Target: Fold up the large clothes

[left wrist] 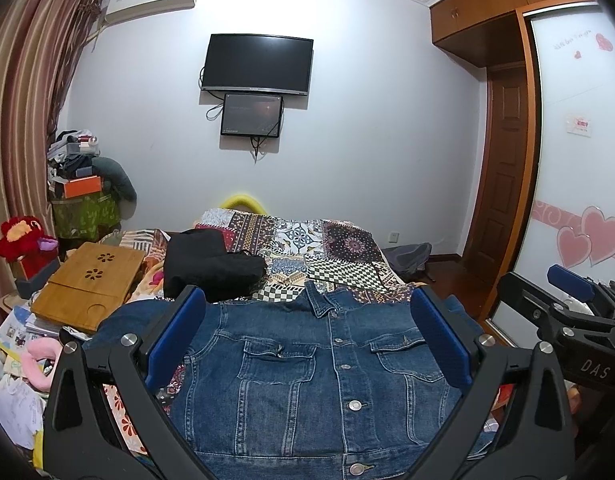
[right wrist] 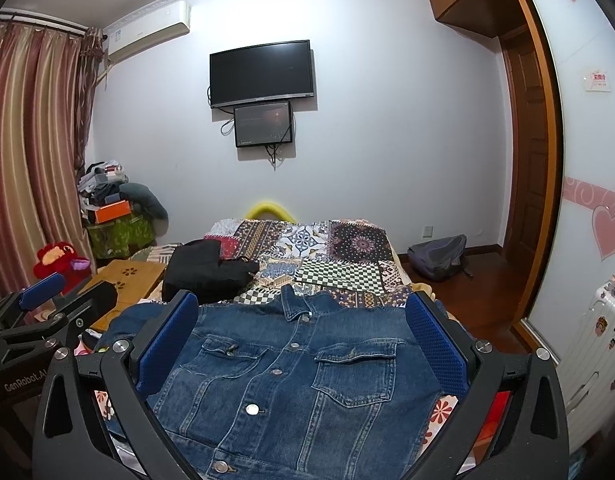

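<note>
A blue denim jacket (left wrist: 307, 376) lies flat and buttoned, front side up, on the near part of the bed, collar toward the far wall. My left gripper (left wrist: 307, 304) hovers open above its chest, blue pads wide apart, holding nothing. My right gripper (right wrist: 303, 304) is also open over the jacket (right wrist: 299, 380), empty. In the left wrist view the right gripper (left wrist: 567, 292) shows at the right edge. The left gripper (right wrist: 43, 288) shows at the left edge of the right wrist view.
A patchwork bedspread (left wrist: 327, 252) covers the bed. A black garment (left wrist: 211, 268) lies beyond the jacket's left shoulder. A wooden lap tray (left wrist: 91, 284) and clutter sit at the left. A grey backpack (right wrist: 439, 256) rests on the floor; a wardrobe (right wrist: 587, 160) stands right.
</note>
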The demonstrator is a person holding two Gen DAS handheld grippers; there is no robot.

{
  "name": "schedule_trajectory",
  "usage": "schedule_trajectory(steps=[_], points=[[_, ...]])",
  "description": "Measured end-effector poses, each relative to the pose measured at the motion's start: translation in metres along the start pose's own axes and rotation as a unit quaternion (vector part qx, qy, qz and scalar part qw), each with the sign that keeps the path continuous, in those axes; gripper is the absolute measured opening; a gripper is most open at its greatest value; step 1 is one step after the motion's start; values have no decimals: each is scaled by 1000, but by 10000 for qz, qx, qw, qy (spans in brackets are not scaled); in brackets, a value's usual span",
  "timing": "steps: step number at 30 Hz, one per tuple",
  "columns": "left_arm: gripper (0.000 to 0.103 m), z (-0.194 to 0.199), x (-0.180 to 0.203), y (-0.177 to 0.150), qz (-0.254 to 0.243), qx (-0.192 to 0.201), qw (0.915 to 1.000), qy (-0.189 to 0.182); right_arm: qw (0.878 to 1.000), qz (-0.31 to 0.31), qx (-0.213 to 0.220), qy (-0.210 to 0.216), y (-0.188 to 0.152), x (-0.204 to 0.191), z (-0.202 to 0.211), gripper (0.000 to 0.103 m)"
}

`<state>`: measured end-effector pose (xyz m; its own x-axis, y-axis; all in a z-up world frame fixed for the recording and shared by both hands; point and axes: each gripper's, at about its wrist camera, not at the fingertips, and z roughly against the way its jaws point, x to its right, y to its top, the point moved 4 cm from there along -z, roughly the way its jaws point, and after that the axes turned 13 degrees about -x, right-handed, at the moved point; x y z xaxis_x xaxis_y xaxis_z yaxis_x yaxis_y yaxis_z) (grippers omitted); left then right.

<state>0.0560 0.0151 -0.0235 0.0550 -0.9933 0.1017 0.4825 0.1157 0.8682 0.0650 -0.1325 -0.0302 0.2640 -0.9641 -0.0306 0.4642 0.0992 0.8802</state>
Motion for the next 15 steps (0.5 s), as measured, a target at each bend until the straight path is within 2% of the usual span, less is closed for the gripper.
schedule_trajectory(steps=[9, 15], points=[[103, -12, -4, 3, 51, -91, 9999, 45, 9999, -26, -136, -53, 4, 2, -15, 103], [103, -31, -20, 10, 173, -210, 9995, 138, 9993, -59, -371, -86, 11, 1, -41, 103]])
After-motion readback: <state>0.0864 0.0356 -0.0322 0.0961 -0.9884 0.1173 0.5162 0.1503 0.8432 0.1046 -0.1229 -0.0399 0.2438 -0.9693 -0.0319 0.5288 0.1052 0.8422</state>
